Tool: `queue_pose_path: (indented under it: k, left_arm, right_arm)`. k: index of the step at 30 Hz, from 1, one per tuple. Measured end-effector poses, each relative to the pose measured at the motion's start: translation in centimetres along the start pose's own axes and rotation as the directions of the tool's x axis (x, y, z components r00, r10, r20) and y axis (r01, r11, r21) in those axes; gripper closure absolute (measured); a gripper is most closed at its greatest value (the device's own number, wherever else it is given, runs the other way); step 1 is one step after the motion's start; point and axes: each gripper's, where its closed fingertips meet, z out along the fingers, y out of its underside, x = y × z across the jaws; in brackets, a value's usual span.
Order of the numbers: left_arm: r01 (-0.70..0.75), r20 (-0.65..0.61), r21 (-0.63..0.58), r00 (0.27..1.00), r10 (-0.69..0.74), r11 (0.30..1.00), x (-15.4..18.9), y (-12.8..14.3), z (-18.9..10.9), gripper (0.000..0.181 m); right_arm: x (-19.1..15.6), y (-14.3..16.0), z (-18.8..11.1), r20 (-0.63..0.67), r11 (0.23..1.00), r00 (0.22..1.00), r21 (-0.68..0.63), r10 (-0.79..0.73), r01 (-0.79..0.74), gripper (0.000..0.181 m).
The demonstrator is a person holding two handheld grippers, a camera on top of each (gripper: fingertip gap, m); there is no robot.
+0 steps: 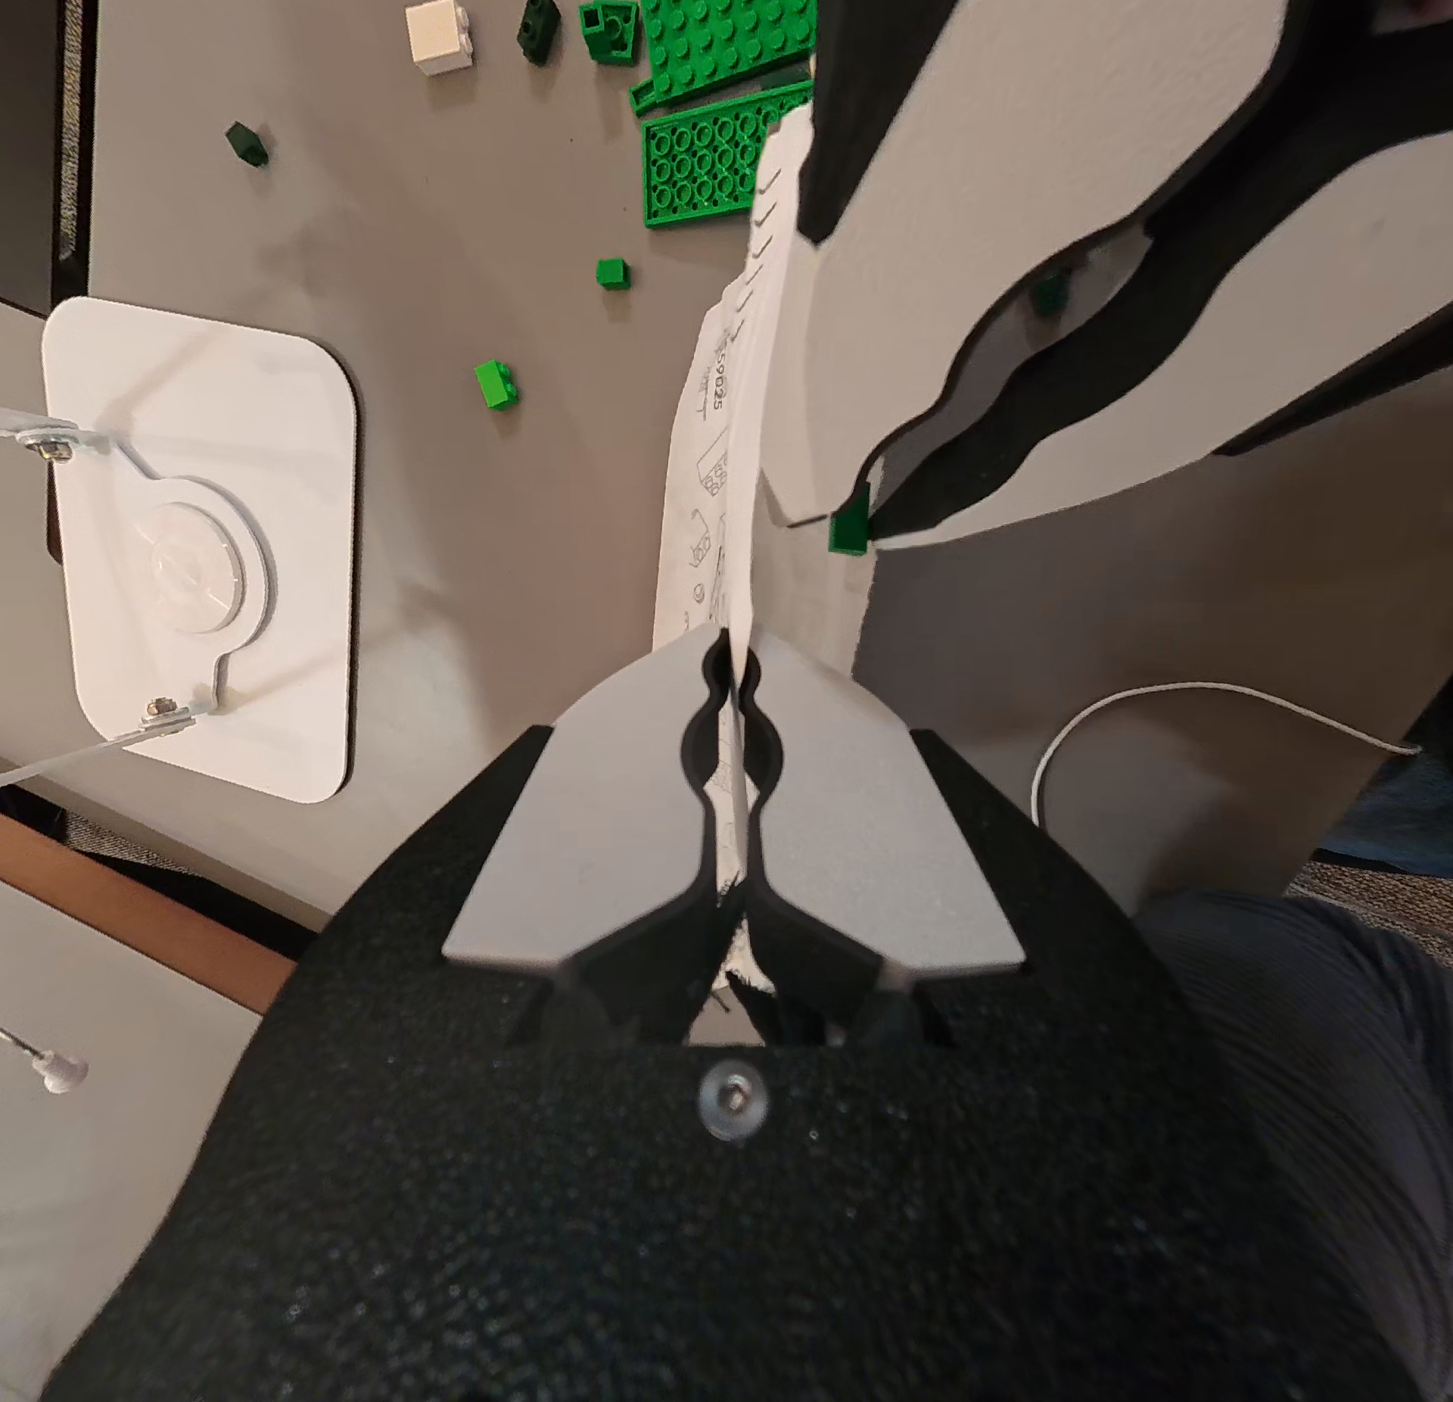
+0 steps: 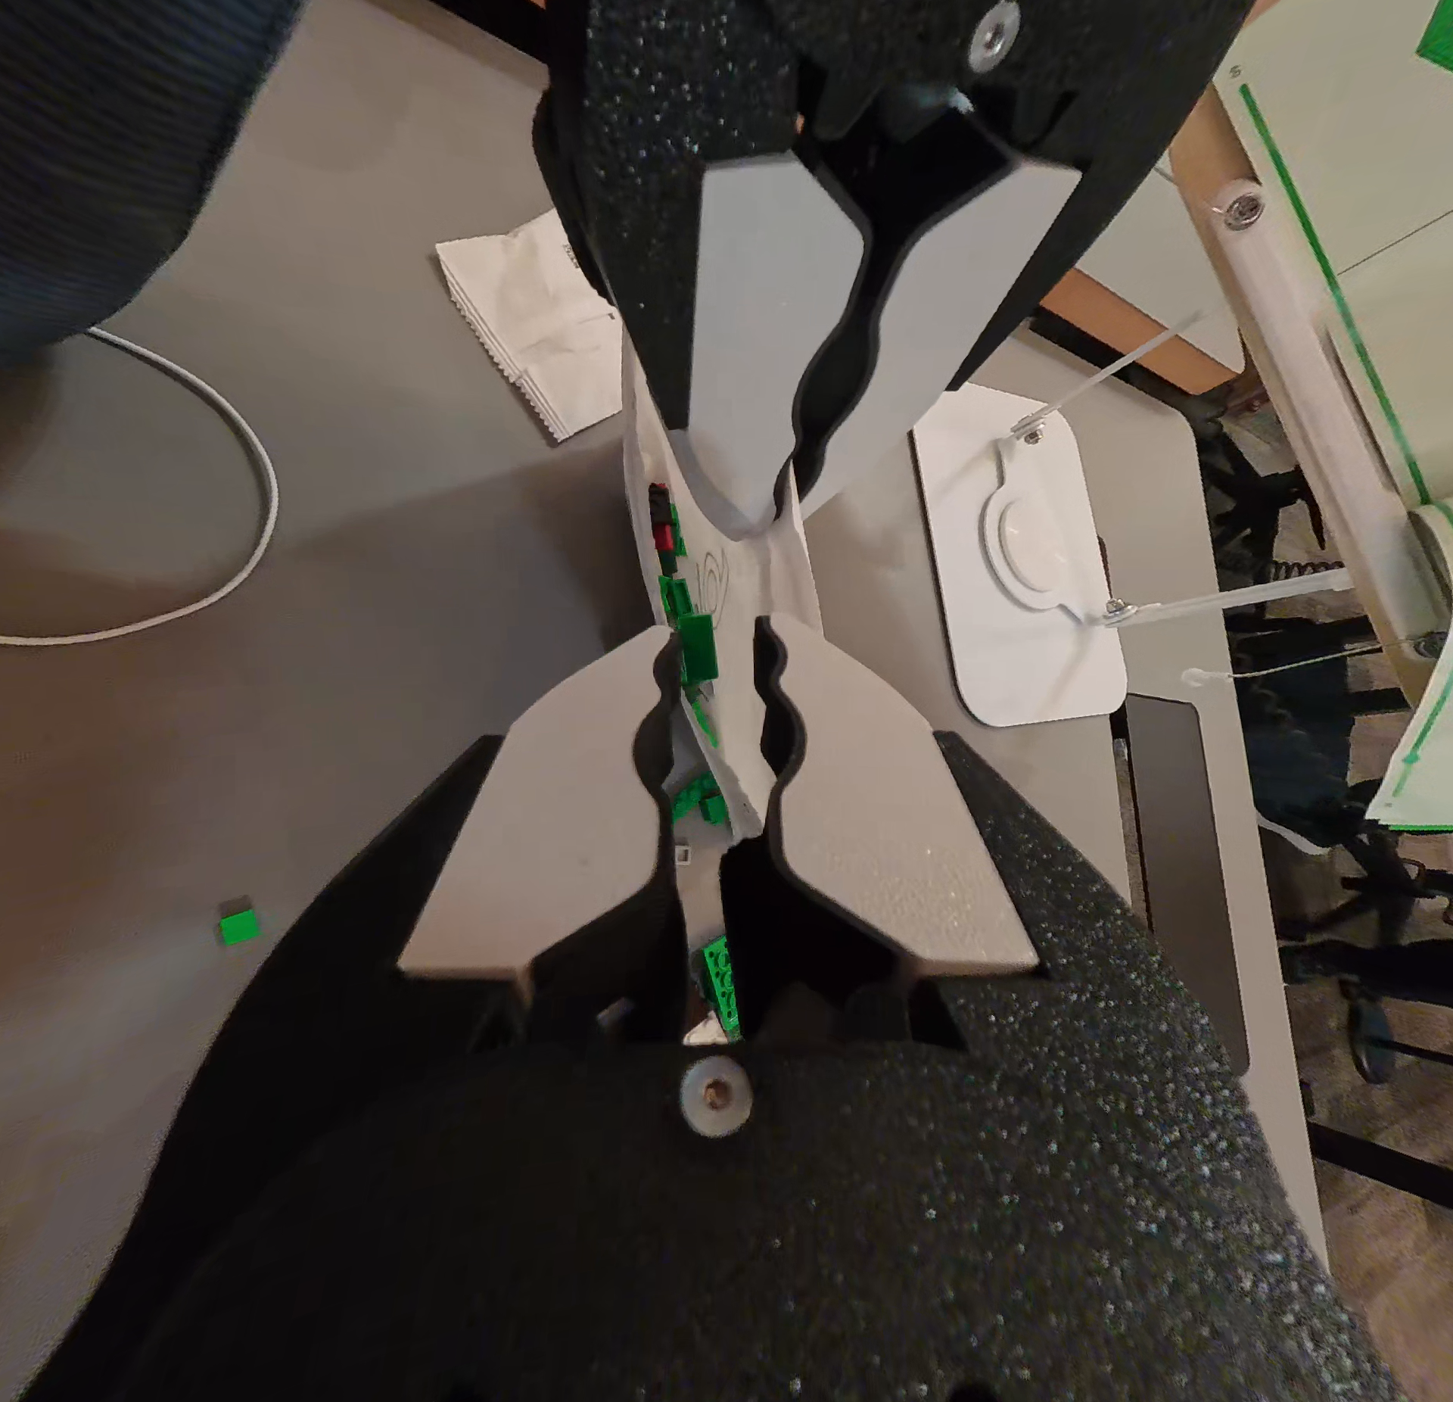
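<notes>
My left gripper point(image 1: 735, 648) is shut on the edge of a white paper bag point(image 1: 755, 389), which runs away from it edge-on above the grey table point(image 1: 393, 263). In the right wrist view the left gripper point(image 2: 766, 523) comes in from the top and pinches the bag's far end point(image 2: 778, 570). My right gripper point(image 2: 715, 633) holds the near part of the same bag, jaws a brick's width apart. A green brick point(image 2: 696, 648) sits between its tips inside the paper. More green and red bricks point(image 2: 664, 530) show in the bag. The right gripper point(image 1: 869, 515) also shows in the left wrist view.
Loose on the table are a white brick point(image 1: 440, 35), green plates point(image 1: 723, 27), small green bricks point(image 1: 495, 383) and a green tile point(image 2: 237, 928). A second paper bag point(image 2: 535, 326), a white stand base point(image 1: 204, 546) and a white cable point(image 2: 236, 452) lie nearby. A person's clothed leg point(image 1: 1337, 1128) is close. Less than 4 cm separates the two grippers' tips.
</notes>
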Motion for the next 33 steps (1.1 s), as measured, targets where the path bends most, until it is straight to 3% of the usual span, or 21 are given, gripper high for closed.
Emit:
queue_pose_path:
  k: [10, 28, 33]
  left_arm:
    - [-0.015, 0.000, 0.000, 1.000, 0.015, 1.000, 0.3, -0.2, 0.0, 0.181]
    - [-0.007, 0.026, 0.009, 1.000, 0.007, 1.000, -0.1, -0.1, -0.3, 0.181]
    - [0.005, 0.024, 0.017, 1.000, -0.005, 1.000, -0.4, 0.2, -0.4, 0.181]
  right_arm:
    - [1.5, 0.5, -0.3, -0.109, 0.999, 0.994, -0.041, -0.021, 0.017, 0.162]
    - [2.0, 0.3, -1.8, -0.183, 1.000, 0.983, -0.028, -0.015, 0.010, 0.155]
    - [0.1, 3.2, -3.7, -0.187, 0.994, 0.977, 0.041, 0.106, -0.100, 0.158]
